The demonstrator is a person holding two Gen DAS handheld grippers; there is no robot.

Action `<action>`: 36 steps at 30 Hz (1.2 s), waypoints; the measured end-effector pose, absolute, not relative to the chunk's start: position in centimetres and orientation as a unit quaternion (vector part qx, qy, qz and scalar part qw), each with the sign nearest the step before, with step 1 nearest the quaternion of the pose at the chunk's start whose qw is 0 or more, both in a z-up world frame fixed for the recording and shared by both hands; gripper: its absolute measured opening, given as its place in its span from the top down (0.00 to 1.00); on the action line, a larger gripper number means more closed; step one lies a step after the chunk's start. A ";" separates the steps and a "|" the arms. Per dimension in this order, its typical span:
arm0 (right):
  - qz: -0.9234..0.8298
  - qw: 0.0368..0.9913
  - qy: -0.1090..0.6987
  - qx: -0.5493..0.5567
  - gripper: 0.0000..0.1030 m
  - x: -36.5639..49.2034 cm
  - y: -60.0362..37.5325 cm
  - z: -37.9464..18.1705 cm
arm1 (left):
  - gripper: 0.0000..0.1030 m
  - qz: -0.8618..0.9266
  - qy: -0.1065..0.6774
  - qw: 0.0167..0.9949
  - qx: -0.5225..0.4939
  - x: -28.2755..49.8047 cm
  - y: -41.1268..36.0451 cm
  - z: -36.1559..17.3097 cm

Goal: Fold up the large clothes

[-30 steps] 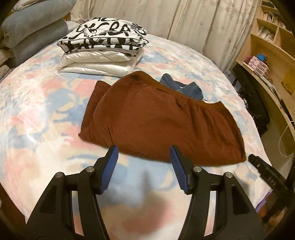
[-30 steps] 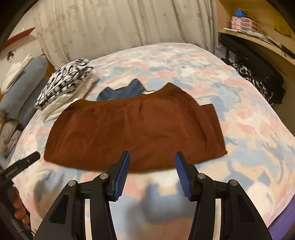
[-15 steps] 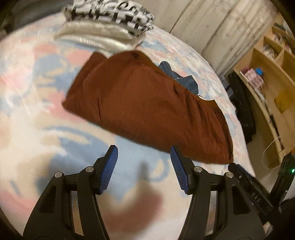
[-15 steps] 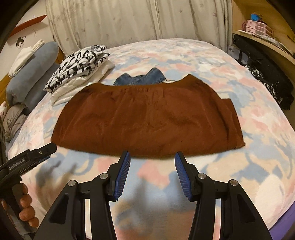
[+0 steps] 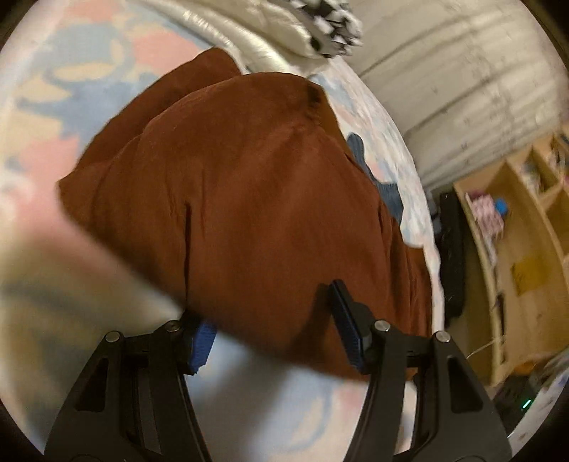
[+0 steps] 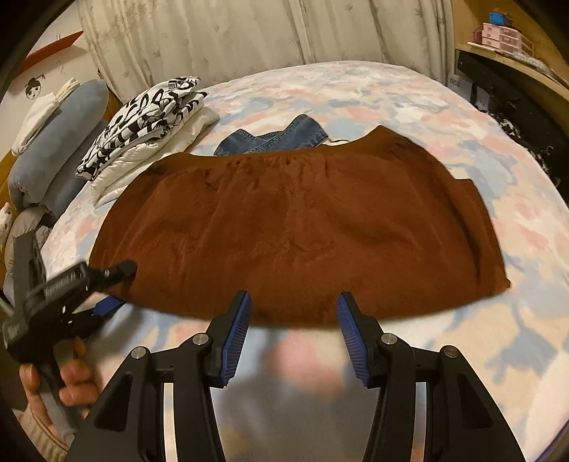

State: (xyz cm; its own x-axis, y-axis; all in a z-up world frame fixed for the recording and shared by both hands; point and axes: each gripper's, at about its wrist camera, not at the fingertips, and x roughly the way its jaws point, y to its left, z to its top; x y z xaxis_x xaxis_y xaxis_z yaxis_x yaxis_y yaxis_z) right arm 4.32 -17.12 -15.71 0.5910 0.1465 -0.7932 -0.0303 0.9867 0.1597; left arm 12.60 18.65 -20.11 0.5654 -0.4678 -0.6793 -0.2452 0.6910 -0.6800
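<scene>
A rust-brown garment (image 6: pixel 295 227) lies folded flat on the patterned bed (image 6: pixel 462 355). In the left wrist view the garment (image 5: pixel 256 199) fills the middle. My left gripper (image 5: pixel 274 320) is open and straddles its near left edge, one finger under the cloth edge and one over it. It also shows in the right wrist view (image 6: pixel 113 284) at the garment's left corner. My right gripper (image 6: pixel 291 320) is open and empty, just short of the garment's front edge.
A stack of folded clothes, black-and-white on top (image 6: pixel 145 121), lies at the back left. A blue denim piece (image 6: pixel 277 137) lies behind the brown garment. Pillows (image 6: pixel 57 142) are at far left. Curtains (image 6: pixel 249 32) and wooden shelves (image 5: pixel 515 248) border the bed.
My left gripper has swung down and forward onto the garment's left edge. My right gripper has come slightly closer to the front edge. Both stay open.
</scene>
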 end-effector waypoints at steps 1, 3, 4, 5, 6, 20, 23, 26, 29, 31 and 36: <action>0.051 0.890 0.449 0.063 0.51 5.0 -16.7 -15.8 | 0.45 -0.069 0.464 0.790 -0.395 13.6 18.8 -20.5; 0.055 0.891 0.446 0.060 0.51 6.8 -16.1 -15.8 | 0.45 -0.068 0.462 0.787 -0.402 14.9 19.1 -20.7; 0.055 0.893 0.443 0.059 0.51 7.8 -15.9 -15.7 | 0.45 -0.068 0.459 0.789 -0.402 15.6 19.2 -20.7; 0.054 0.895 0.440 0.058 0.51 8.8 -15.5 -15.4 | 0.45 -0.069 0.456 0.791 -0.403 16.2 19.2 -20.8; 0.053 0.897 0.435 0.057 0.51 9.8 -15.1 -15.0 | 0.45 -0.069 0.453 0.792 -0.403 16.7 19.3 -20.6; 0.078 0.870 0.487 -0.003 0.76 21.6 -10.6 -20.4 | 0.90 -0.059 0.355 0.928 -0.097 17.0 11.6 -12.8; 0.085 0.869 0.488 0.012 0.77 22.2 -11.1 -20.9 | 0.90 -0.062 0.335 0.938 -0.070 16.3 10.4 -11.4; 0.087 0.869 0.486 0.016 0.77 22.9 -11.3 -21.2 | 0.91 -0.064 0.320 0.944 -0.045 15.3 9.3 -9.9; 0.092 0.868 0.487 0.032 0.77 23.1 -11.6 -21.5 | 0.91 -0.071 0.306 0.949 -0.025 14.5 7.7 -8.5; 0.098 0.866 0.487 0.048 0.76 22.5 -12.3 -21.6 | 0.91 -0.078 0.295 0.952 -0.001 13.8 6.0 -7.5; 0.143 0.843 0.505 0.120 0.76 21.2 -15.2 -20.6 | 0.91 -0.095 0.271 0.956 0.054 12.7 1.1 -5.2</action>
